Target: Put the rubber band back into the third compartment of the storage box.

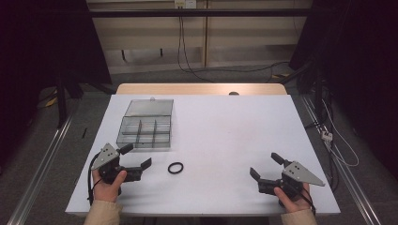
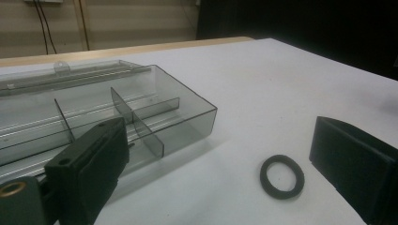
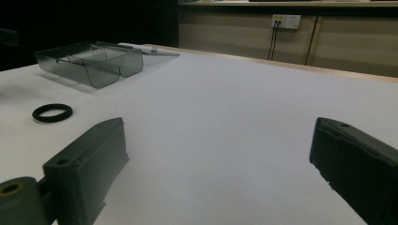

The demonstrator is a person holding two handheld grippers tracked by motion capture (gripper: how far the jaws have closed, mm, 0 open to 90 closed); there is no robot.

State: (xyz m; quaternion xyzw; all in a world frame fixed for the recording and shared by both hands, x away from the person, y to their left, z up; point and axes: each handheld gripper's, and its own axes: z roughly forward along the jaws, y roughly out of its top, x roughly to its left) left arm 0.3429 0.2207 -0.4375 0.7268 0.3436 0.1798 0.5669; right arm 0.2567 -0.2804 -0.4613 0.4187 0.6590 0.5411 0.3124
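Observation:
A small black ring [image 1: 175, 168] lies flat on the white table [image 1: 225, 126], just right of my left gripper [image 1: 137, 156]. That gripper is open and empty; in the left gripper view the ring [image 2: 282, 176] rests on the table between its jaws, nearer the right one. A clear compartment box [image 1: 144, 131] with its lid folded back sits beyond the left gripper, with dividers [image 2: 136, 126] inside. My right gripper [image 1: 265, 166] is open near the front right, with nothing between its jaws. From there the ring [image 3: 52, 112] and the box [image 3: 89, 61] lie far to the left.
The table's wooden far edge [image 1: 202, 89] borders a floor with cables [image 1: 225, 70]. A wall socket [image 3: 285, 21] sits on the back wall. Metal rails [image 1: 42, 159] run along both sides of the table.

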